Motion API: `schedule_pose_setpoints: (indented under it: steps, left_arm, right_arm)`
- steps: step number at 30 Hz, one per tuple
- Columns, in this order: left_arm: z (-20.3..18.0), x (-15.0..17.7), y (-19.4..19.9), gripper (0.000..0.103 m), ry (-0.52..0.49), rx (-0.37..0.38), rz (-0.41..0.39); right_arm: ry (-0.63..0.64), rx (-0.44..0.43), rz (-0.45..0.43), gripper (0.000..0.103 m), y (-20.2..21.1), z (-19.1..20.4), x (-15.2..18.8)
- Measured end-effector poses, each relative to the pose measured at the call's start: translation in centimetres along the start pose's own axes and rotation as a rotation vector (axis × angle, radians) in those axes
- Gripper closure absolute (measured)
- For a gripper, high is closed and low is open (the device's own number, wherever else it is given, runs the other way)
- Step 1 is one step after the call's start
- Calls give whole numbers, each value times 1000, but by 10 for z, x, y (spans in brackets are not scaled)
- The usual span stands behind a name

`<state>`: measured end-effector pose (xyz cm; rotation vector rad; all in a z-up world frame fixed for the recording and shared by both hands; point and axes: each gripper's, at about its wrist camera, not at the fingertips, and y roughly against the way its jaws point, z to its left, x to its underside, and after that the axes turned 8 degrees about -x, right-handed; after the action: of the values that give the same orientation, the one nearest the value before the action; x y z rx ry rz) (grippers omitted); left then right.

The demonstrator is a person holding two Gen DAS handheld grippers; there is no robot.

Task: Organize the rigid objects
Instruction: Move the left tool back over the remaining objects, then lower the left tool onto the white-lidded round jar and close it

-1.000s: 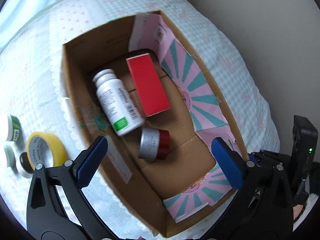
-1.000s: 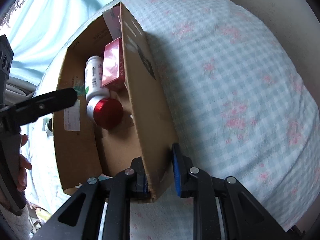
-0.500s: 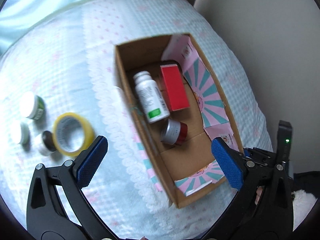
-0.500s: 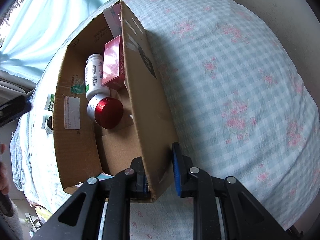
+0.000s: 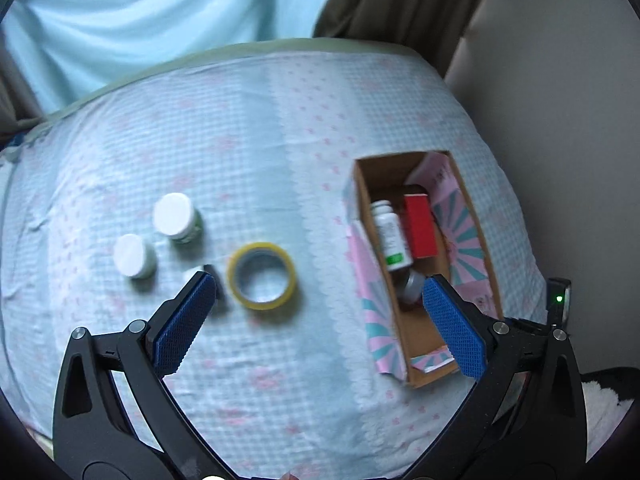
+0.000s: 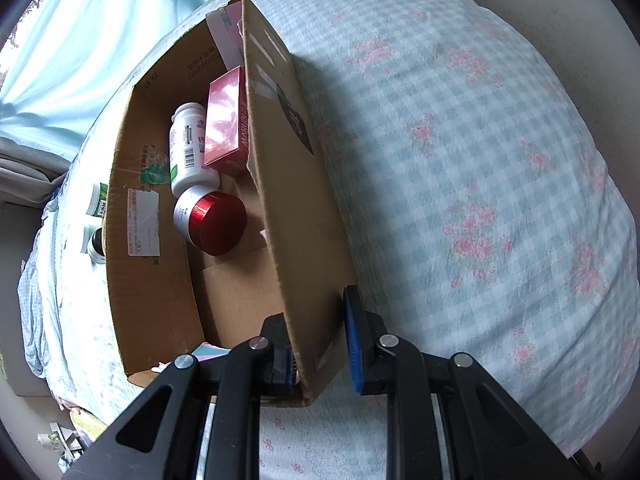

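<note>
A cardboard box [image 5: 420, 336] lined with pink and teal paper lies on the bed at right. It holds a white bottle [image 5: 390, 236], a red carton [image 5: 418, 226] and a silver tin with a red lid [image 5: 412, 286]. My left gripper [image 5: 318, 322] hovers open and empty above the bed, over a yellow tape roll [image 5: 262, 276]. Left of the roll stand two white-lidded jars [image 5: 174, 216] [image 5: 130, 256]. My right gripper [image 6: 320, 350] is shut on the box's near wall [image 6: 296, 200], one pad inside and one outside. Bottle [image 6: 186, 148], carton [image 6: 224, 120] and tin [image 6: 216, 220] show inside.
A small dark-topped item [image 5: 208, 270] is half hidden behind my left finger. The checked floral bedcover [image 6: 480, 160] spreads to the right of the box. A pale curtain [image 5: 160, 20] hangs behind the bed and a wall [image 5: 560, 100] stands to the right.
My left gripper rose and drew left, away from the box, so the tape roll and jars now sit ahead of it. The right gripper kept its grip on the box wall.
</note>
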<state>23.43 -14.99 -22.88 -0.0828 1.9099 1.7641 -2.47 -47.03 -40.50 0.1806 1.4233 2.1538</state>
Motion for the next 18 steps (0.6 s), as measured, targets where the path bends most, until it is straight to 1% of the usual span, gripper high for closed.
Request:
schedule_pose_setpoints:
  steps: [4,7,13,18]
  left_arm:
    - [50,2,-6,0,51,-70,-17]
    - [87,4,-25,0,65,-128,-1]
    - [164,14,-79,0,81,-215,46]
    - [216,26,-130,0,113,-236,83]
  right_arm:
    - [-7,-1,-2,84,0,-1,0]
    - [-16,-2,-6,84,1,-2,0]
    - [-28,-2,-19,84,4,-5,2]
    - [-24,9,-18,84,5,-4,3]
